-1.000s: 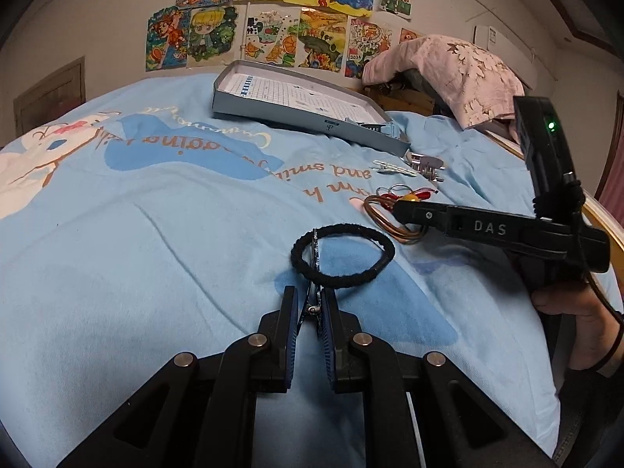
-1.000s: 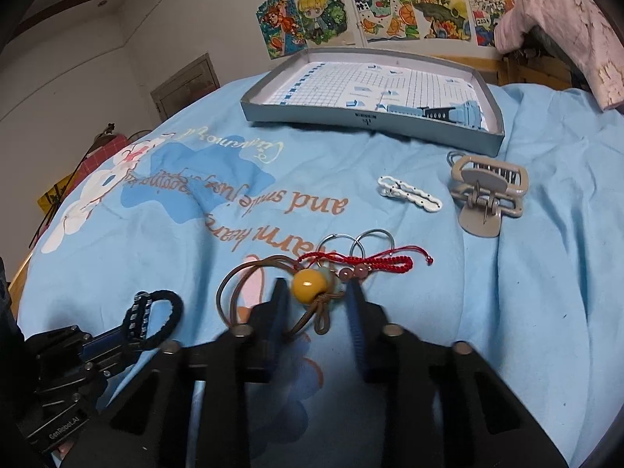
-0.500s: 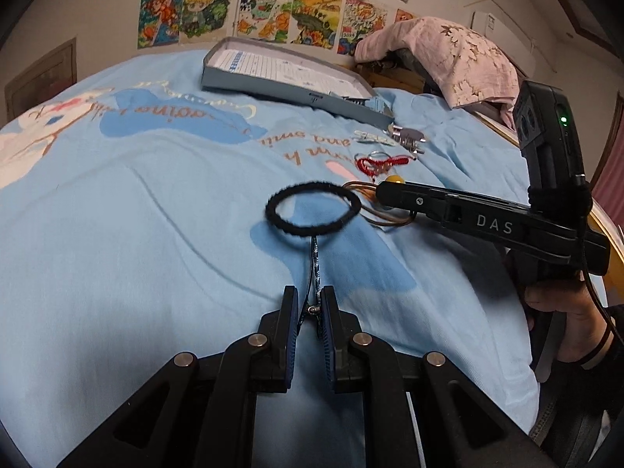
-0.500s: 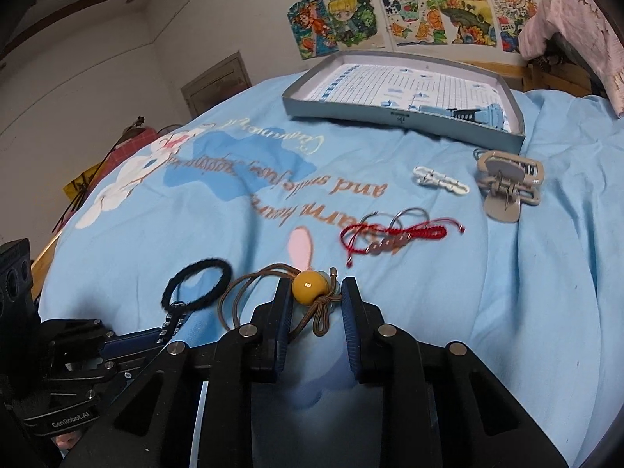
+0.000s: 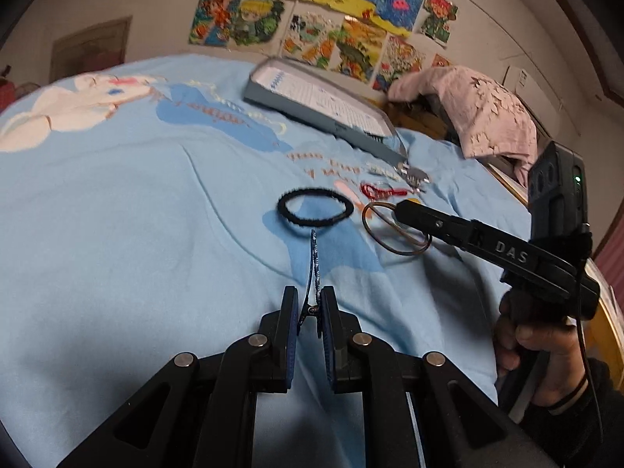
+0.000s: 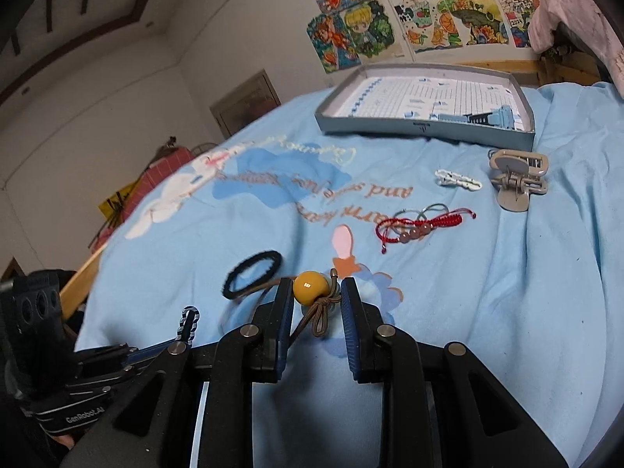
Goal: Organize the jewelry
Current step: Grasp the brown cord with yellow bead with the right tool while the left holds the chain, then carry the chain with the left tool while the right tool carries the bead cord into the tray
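My left gripper (image 5: 310, 304) is shut on a thin blue hair clip (image 5: 314, 261) held on edge above the bedsheet; the clip also shows in the right wrist view (image 6: 188, 323). A black hair tie (image 5: 315, 208) lies just beyond the clip's tip. My right gripper (image 6: 316, 296) is shut on a brown cord hair tie with a yellow bead (image 6: 310, 287), lifted off the sheet; its brown loop (image 5: 396, 230) hangs below the gripper. A red cord bracelet (image 6: 423, 224), white clip (image 6: 458, 180) and beige claw clip (image 6: 516, 177) lie farther on. The grey box (image 6: 425, 126) stands at the back.
The blue printed bedsheet (image 5: 117, 214) covers the bed. A pink garment (image 5: 479, 113) hangs at the far right. Posters (image 5: 312, 27) cover the back wall. A wooden bed edge (image 6: 84, 269) and red object lie at left.
Both grippers have risen and pulled back. The right one lifted the yellow-bead tie off the sheet. The left one's blue clip came clear of the black hair tie, which stayed on the bed.
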